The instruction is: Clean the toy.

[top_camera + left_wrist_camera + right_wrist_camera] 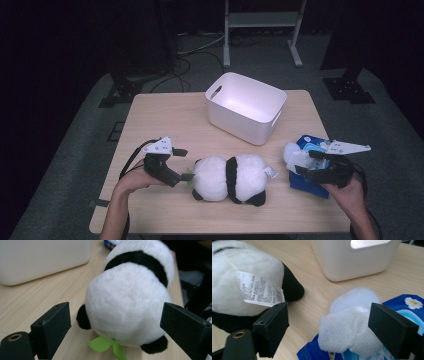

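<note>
- left claw (pixel 180 172) spread wide, nothing pinched; sits low at the desk (pixel 165 115) surface just beside the left end of the plush panda (pixel 230 179); in the left gripper view the panda's white rump (pixel 127 307) lies between the two jaws, not yet touched, green leaf (pixel 107 345) poking out under it
- panda lies on its side near the front-middle of the desk, well apart from the white bin (pixel 246 107) behind it; bin looks empty as far as its inside shows
- right claw (pixel 306 167) also spread, pinching nothing; hovers over the blue wipes pack (pixel 306 183) at the desk's right edge; lid flipped open, a white wipe (pixel 344 331) sticks up between the jaws, close to them, contact unclear
- panda's tag (pixel 259 290) shows just beyond the right claw's left jaw
- progress judgement: early; both claws lined up on their things, neither grasp closed; still left: squeeze, lift, and likely carry to the bin
</note>
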Demonstrator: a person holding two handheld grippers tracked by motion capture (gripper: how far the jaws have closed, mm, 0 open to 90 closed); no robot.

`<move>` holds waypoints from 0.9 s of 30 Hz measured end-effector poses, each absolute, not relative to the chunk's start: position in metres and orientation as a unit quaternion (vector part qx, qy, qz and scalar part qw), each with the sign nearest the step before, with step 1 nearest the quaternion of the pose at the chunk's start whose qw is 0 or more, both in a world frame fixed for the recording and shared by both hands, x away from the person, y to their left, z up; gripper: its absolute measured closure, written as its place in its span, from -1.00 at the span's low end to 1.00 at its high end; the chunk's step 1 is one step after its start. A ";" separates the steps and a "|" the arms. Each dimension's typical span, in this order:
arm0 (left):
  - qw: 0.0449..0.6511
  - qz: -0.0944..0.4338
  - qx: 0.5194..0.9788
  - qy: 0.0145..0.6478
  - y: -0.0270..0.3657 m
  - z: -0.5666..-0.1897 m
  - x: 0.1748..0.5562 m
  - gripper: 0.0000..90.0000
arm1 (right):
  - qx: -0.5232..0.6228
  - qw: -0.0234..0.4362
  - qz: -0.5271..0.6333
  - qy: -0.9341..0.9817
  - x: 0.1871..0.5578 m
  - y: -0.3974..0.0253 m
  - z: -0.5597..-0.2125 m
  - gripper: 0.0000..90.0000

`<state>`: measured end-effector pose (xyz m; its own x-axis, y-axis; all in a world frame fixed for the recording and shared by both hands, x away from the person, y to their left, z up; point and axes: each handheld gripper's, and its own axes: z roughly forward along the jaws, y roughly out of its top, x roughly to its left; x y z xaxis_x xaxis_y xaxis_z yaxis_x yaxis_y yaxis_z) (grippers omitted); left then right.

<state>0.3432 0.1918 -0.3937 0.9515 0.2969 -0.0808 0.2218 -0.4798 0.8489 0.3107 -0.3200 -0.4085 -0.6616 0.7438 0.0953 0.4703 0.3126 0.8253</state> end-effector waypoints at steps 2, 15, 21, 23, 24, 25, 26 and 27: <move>0.480 0.040 0.862 0.156 0.193 -0.396 0.344 -0.81 | 0.383 0.147 0.424 0.807 0.321 -0.314 -0.413 -0.66; 0.485 0.032 0.861 0.146 0.189 -0.399 0.342 -0.81 | 0.406 0.153 0.357 0.827 0.336 -0.312 -0.431 -0.03; 0.482 0.032 0.864 0.139 0.184 -0.399 0.341 -0.81 | 0.409 0.170 0.330 0.834 0.336 -0.312 -0.435 0.41; 0.483 0.033 0.864 0.138 0.183 -0.399 0.340 -0.81 | 0.412 0.171 0.327 0.833 0.337 -0.313 -0.435 0.52; 0.481 0.035 0.865 0.136 0.183 -0.398 0.339 -0.81 | 0.415 0.173 0.325 0.832 0.337 -0.314 -0.434 0.63; 0.481 0.035 0.865 0.136 0.183 -0.398 0.339 -0.81 | 0.415 0.173 0.325 0.832 0.337 -0.314 -0.434 0.63; 0.483 0.036 0.865 0.134 0.183 -0.398 0.339 -0.81 | 0.416 0.170 0.326 0.832 0.338 -0.315 -0.434 0.75; 0.483 0.036 0.865 0.134 0.183 -0.398 0.339 -0.81 | 0.416 0.170 0.327 0.831 0.337 -0.316 -0.434 0.79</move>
